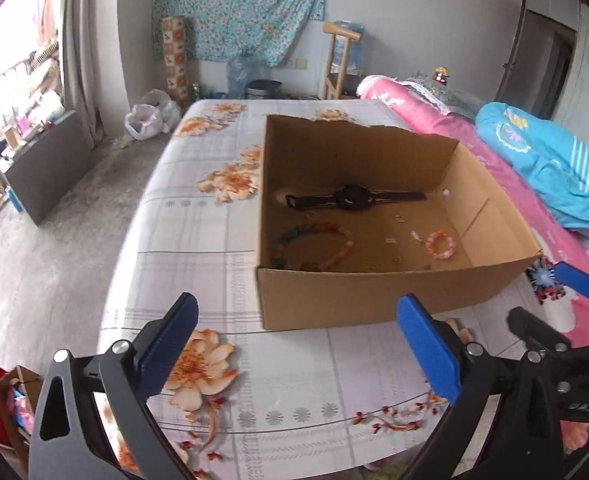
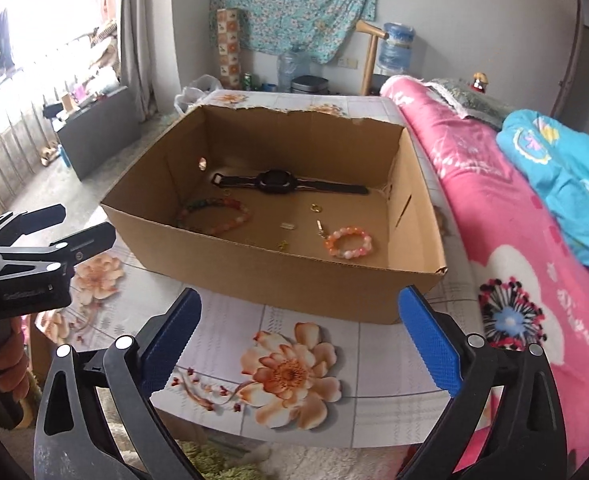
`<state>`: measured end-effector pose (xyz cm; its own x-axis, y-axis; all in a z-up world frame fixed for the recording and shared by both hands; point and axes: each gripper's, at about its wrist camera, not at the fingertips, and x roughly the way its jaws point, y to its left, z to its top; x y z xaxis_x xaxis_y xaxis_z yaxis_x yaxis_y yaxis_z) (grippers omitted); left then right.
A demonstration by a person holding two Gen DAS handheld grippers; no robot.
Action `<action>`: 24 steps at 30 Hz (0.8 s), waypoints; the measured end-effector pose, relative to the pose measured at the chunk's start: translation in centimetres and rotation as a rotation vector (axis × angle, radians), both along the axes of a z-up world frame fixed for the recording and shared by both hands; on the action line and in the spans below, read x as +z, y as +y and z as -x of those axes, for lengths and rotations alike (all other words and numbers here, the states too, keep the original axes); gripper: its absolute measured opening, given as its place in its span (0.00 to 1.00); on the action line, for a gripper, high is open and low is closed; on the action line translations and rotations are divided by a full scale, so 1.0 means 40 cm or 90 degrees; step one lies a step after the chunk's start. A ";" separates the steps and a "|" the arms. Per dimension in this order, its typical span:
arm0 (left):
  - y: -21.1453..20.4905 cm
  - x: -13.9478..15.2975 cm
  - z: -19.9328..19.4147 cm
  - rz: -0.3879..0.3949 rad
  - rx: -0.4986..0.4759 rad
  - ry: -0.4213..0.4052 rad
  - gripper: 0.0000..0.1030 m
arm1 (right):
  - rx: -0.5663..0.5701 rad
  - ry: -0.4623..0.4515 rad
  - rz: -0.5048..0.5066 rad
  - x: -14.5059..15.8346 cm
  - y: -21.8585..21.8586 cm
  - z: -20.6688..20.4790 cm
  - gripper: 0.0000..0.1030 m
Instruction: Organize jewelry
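An open cardboard box [image 1: 374, 292] [image 2: 254, 276] stands on a flowered bed sheet. Inside lie a black watch [image 1: 354, 198] [image 2: 278, 181], a large multicoloured bead bracelet [image 1: 314, 246] [image 2: 214, 214], a small pink and orange bead bracelet [image 1: 440, 245] [image 2: 349, 243] and several tiny gold pieces [image 2: 316, 208]. My left gripper [image 1: 298, 350] is open in front of the box with nothing between its blue pads. My right gripper [image 2: 300, 346] is open too, short of the box's near wall. In the left wrist view the right gripper [image 1: 546, 308] shows at the right edge.
Rolled pink bedding [image 2: 514, 240] and a blue quilt [image 2: 566, 184] lie right of the box. The bed's left edge drops to a grey floor [image 1: 54, 248]. A dark board [image 1: 50, 168], a plastic bag [image 1: 150, 116] and water jugs [image 2: 394, 48] stand beyond.
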<state>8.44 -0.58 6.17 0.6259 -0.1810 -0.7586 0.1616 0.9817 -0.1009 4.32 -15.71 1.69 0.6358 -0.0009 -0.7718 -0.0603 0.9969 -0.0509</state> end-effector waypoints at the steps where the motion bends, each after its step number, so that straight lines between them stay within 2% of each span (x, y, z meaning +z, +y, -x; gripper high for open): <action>1: 0.001 -0.004 -0.002 0.020 -0.009 0.005 0.95 | -0.008 0.007 0.003 -0.004 -0.002 -0.007 0.92; 3: 0.000 -0.009 -0.013 0.047 0.001 0.006 0.95 | -0.023 0.021 -0.011 -0.011 -0.014 -0.019 0.92; 4: -0.002 -0.011 -0.017 0.042 0.017 0.004 0.95 | -0.031 0.028 -0.019 -0.014 -0.020 -0.023 0.92; 8: -0.023 -0.022 -0.034 -0.025 0.058 0.008 0.95 | -0.078 0.059 -0.043 -0.031 -0.050 -0.047 0.92; 11: -0.051 -0.031 -0.037 -0.086 0.052 0.005 0.95 | -0.101 0.074 -0.042 -0.041 -0.065 -0.061 0.92; 17: -0.073 -0.047 -0.051 -0.120 0.059 0.036 0.95 | -0.103 0.077 -0.052 -0.045 -0.074 -0.076 0.92; 20: -0.078 -0.051 -0.056 -0.113 0.053 0.045 0.95 | -0.098 0.079 -0.053 -0.046 -0.074 -0.079 0.92; 24: -0.078 -0.055 -0.053 -0.070 0.047 0.056 0.95 | -0.086 0.077 -0.051 -0.045 -0.068 -0.078 0.92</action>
